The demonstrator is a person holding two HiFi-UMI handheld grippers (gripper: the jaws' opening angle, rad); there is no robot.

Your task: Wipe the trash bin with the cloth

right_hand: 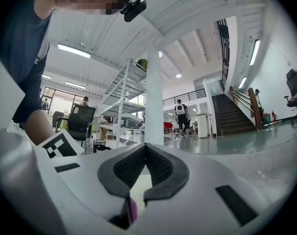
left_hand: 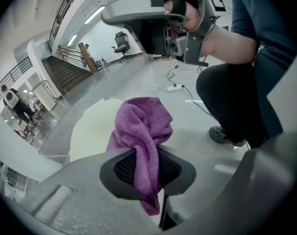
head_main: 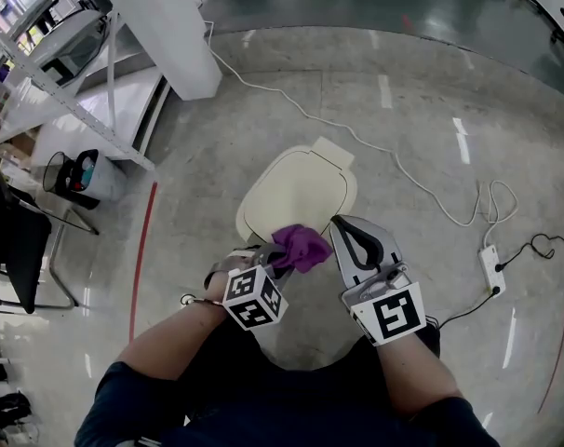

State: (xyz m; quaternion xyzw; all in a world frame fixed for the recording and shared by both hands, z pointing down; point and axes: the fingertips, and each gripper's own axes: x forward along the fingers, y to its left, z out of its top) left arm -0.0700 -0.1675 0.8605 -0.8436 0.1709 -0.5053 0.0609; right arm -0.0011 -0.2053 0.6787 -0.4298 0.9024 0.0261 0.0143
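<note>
Forearms [head_main: 170,347], head view: in dark sleeves at the bottom of the frame, reaching forward over the floor [head_main: 431,110].
Left hand-held gripper [head_main: 275,261], head view: just below centre, with the purple cloth [head_main: 302,246] bunched at its tip.
Right hand-held gripper [head_main: 345,231], head view: just right of the cloth, tip pointing up the frame.
Trash bin [head_main: 296,189], head view: its cream lid lies at centre, directly above both tips. The cloth overlaps its near edge, but contact cannot be told.
Left gripper view: jaws are clamped on a fold of the cloth, most of it bulging beyond them and a tail hanging below. The bin's lid sits behind, at left.
Right gripper view: jaws are closed together at the tips with nothing between them, and a sliver of purple shows low in the frame.
Step in hand: probably bringing the cloth to the lid, with wiping just starting.
Next move: press the bunched cloth flat on the lid and sweep across it, keeping the grip firm. The idle gripper could steady the bin.
</note>
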